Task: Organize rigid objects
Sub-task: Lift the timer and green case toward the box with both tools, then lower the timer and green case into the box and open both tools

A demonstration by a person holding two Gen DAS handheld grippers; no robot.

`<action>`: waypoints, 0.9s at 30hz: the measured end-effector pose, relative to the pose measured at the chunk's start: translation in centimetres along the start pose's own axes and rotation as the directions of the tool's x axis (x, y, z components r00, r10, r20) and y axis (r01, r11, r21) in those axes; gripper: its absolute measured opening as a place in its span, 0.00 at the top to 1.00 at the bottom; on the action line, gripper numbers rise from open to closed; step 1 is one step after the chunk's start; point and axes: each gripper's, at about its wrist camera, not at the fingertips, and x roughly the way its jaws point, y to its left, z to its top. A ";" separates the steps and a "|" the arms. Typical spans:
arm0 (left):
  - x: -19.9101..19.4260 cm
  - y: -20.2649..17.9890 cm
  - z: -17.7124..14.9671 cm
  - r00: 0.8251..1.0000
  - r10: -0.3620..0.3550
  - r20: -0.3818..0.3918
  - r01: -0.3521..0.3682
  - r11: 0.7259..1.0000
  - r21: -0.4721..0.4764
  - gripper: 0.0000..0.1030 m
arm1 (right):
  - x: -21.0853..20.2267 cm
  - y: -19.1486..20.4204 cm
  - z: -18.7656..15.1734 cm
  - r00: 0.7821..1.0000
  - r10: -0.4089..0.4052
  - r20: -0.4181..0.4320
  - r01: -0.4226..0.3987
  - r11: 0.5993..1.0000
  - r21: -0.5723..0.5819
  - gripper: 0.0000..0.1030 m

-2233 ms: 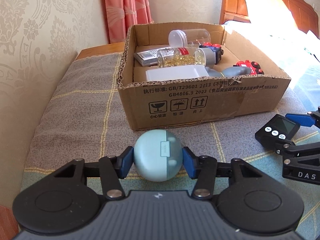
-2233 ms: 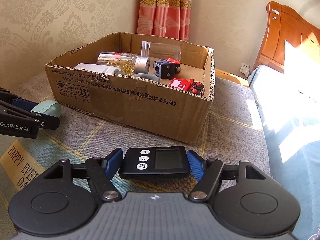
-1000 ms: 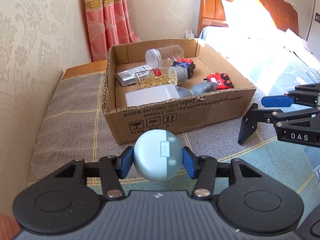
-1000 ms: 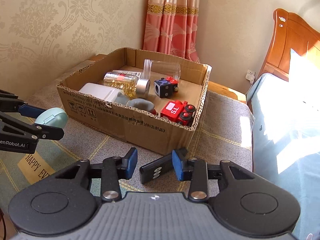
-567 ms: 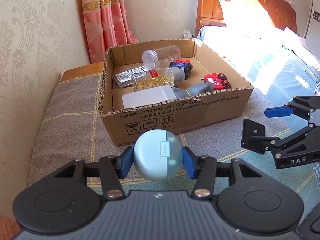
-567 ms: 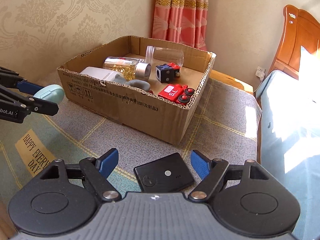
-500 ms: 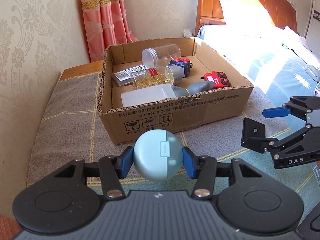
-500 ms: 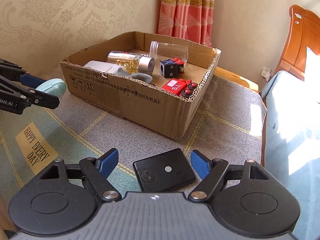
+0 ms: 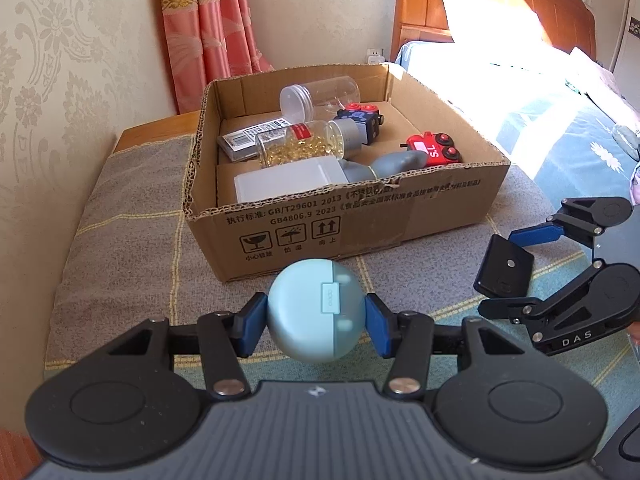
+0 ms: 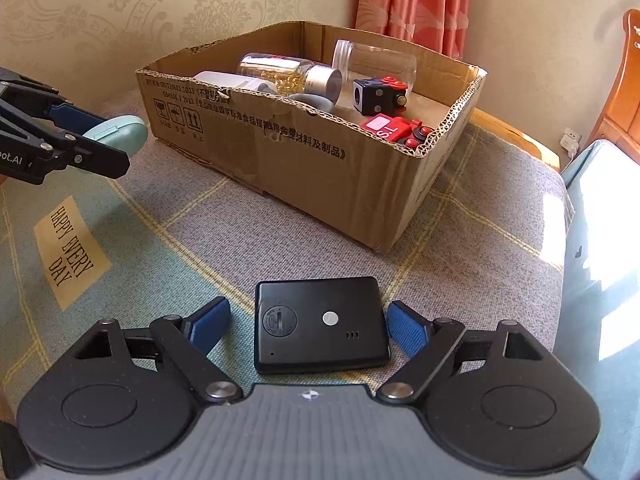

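Observation:
My left gripper (image 9: 316, 322) is shut on a round pale-blue earbud case (image 9: 316, 310) and holds it above the blanket, in front of the cardboard box (image 9: 360, 220). The case also shows in the right wrist view (image 10: 120, 132). My right gripper (image 10: 308, 324) is open. A flat black timer (image 10: 322, 324) lies face down on the blanket between its fingers, touching neither; it also shows in the left wrist view (image 9: 505, 266). The box (image 10: 320, 160) holds two clear jars, a white box, toy cars and a grey object.
The box sits on a grey and teal checked blanket (image 10: 240, 240) with a "HAPPY EVERY DAY" label (image 10: 68, 252). A wallpapered wall and pink curtain (image 9: 208, 32) stand behind. A sunlit bed with a wooden headboard (image 9: 480, 0) lies to the right.
My right gripper opened and the black timer dropped face down onto the blanket. It had been lifted and tilted before that. My left gripper kept its hold on the earbud case and shifted slightly.

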 end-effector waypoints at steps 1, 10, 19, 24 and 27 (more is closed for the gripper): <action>0.0 0.0 0.0 1.000 -0.001 0.000 0.001 1.000 0.000 0.50 | 0.0 -0.1 0.1 1.000 0.002 0.002 -0.002 1.000 -0.002 0.15; -0.5 -0.3 0.1 1.000 -0.009 0.009 0.009 1.000 0.020 0.50 | -0.8 0.4 0.0 1.000 -0.016 0.001 0.016 1.000 -0.017 0.28; -1.9 -0.2 0.2 0.999 -0.014 0.032 0.013 1.000 0.026 0.50 | -5.0 1.2 2.1 0.996 -0.027 0.084 0.032 0.998 -0.056 0.28; -2.7 0.1 0.5 0.999 -0.009 0.047 0.008 1.000 0.021 0.50 | -6.3 0.8 5.0 0.986 -0.049 0.157 0.060 0.996 -0.070 0.28; -3.0 0.3 0.8 0.998 0.001 0.061 -0.002 1.000 0.016 0.50 | -5.4 0.2 7.4 0.981 -0.062 0.183 0.076 0.995 -0.070 0.28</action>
